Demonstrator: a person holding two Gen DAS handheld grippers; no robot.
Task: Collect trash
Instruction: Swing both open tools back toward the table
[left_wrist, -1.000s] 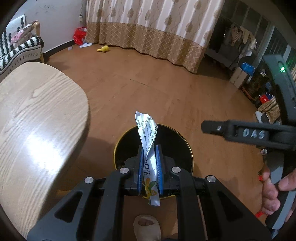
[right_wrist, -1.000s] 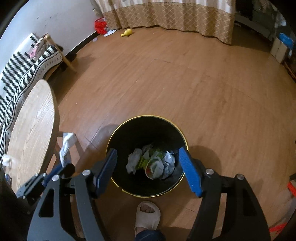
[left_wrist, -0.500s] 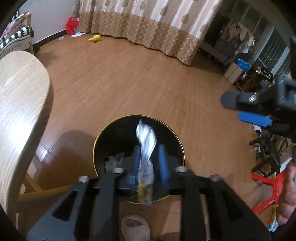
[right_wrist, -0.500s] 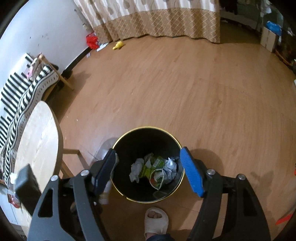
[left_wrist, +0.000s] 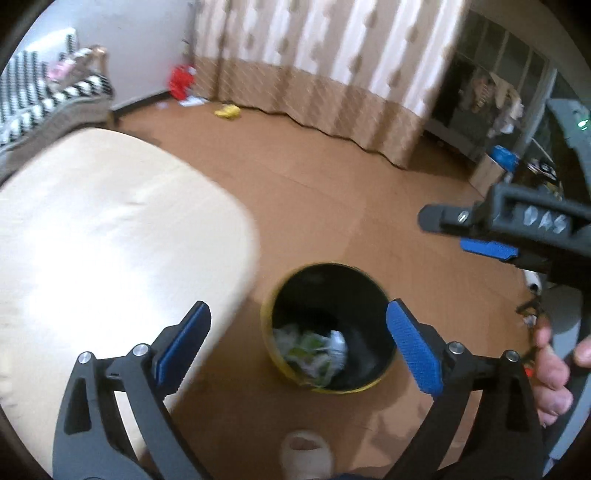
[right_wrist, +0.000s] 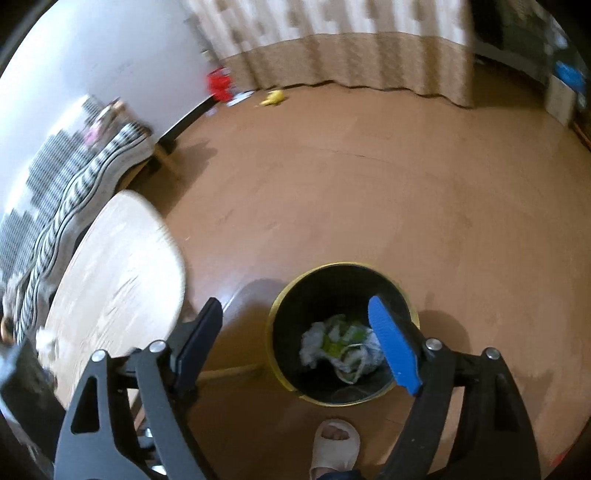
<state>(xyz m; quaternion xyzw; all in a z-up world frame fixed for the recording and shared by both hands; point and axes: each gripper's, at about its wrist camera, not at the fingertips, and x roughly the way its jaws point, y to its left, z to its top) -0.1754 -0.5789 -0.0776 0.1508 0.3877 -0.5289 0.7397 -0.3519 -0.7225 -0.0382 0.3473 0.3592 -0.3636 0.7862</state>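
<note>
A black trash bin with a yellow rim (left_wrist: 384, 299) (right_wrist: 275, 314) stands on the wooden floor. Crumpled white and green wrappers (left_wrist: 314, 350) (right_wrist: 340, 339) lie inside it. My left gripper (left_wrist: 299, 347) is open and empty, high above the bin. My right gripper (right_wrist: 299, 339) is open and empty, also above the bin; it shows from the side in the left wrist view (left_wrist: 487, 247). A small white scrap (right_wrist: 46, 338) lies on the round wooden table.
A round light wooden table (left_wrist: 92, 240) (right_wrist: 118, 258) stands left of the bin. A striped sofa (right_wrist: 55, 192) is behind it. My slippered foot (right_wrist: 334, 443) is beside the bin. A yellow object (left_wrist: 227, 110) and a red bag (left_wrist: 181, 81) lie by the curtain.
My left gripper has opened and the long wrapper it held is gone from its jaws, down into the bin. Both grippers have swung up and towards the table.
</note>
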